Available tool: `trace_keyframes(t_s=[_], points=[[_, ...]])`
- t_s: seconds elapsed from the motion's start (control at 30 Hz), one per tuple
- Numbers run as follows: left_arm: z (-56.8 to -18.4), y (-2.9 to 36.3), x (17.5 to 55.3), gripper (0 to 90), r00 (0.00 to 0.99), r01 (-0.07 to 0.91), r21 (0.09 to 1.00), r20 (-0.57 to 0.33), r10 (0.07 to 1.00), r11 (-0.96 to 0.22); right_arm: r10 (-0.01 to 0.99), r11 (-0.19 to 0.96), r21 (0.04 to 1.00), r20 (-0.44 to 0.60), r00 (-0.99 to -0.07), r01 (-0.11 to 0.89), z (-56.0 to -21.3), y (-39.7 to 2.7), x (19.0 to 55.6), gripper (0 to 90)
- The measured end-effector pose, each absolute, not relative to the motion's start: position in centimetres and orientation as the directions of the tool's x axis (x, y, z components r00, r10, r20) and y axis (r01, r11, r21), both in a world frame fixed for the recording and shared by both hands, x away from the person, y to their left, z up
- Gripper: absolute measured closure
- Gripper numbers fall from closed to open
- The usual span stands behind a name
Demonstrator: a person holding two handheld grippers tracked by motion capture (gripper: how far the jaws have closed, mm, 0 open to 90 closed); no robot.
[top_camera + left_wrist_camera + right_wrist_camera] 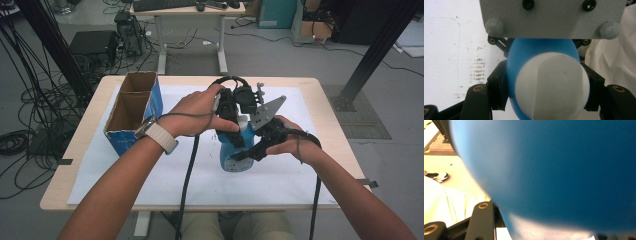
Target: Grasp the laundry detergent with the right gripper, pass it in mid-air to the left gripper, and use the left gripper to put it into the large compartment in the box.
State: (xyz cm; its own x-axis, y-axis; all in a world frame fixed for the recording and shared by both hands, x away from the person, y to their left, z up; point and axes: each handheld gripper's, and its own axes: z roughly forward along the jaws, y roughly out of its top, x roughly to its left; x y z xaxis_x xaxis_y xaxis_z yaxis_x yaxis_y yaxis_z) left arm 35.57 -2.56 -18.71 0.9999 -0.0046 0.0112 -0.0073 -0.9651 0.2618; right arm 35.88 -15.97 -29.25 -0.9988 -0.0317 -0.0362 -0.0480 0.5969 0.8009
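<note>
Setting: cable-strewn grey floor behind a wooden bench [65,165] covered with a white sheet [150,170]; an open cardboard box [131,111] stands at its left.
Bottle: blue bottle [234,150] with a white cap [551,86] stands upright mid-bench, between both hands.
Left hand-held gripper [231,127]: comes from above, jaws clamped on the bottle's neck just below the cap.
Right hand-held gripper [252,150]: comes from the side, jaws pressed on the blue body, which is blurred in its own view.
Step in hand: judged a two-handed hold, one steadying the body, the other set at the top.
Next move: probably twisting the cap or lifting toward the box; it calls for firm grip on the body and the bottle kept upright.
</note>
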Motion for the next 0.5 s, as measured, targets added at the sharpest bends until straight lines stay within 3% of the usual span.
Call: trace_keyframes(t_s=[0.5], points=[[-18.66,-2.52,35.57,37.5,1.000,-0.003,0.264,0.010,-0.001,-0.965,-0.032,0.600,0.799,-0.033,-0.999,-0.046,-29.11,-16.00,35.88,43.3]])
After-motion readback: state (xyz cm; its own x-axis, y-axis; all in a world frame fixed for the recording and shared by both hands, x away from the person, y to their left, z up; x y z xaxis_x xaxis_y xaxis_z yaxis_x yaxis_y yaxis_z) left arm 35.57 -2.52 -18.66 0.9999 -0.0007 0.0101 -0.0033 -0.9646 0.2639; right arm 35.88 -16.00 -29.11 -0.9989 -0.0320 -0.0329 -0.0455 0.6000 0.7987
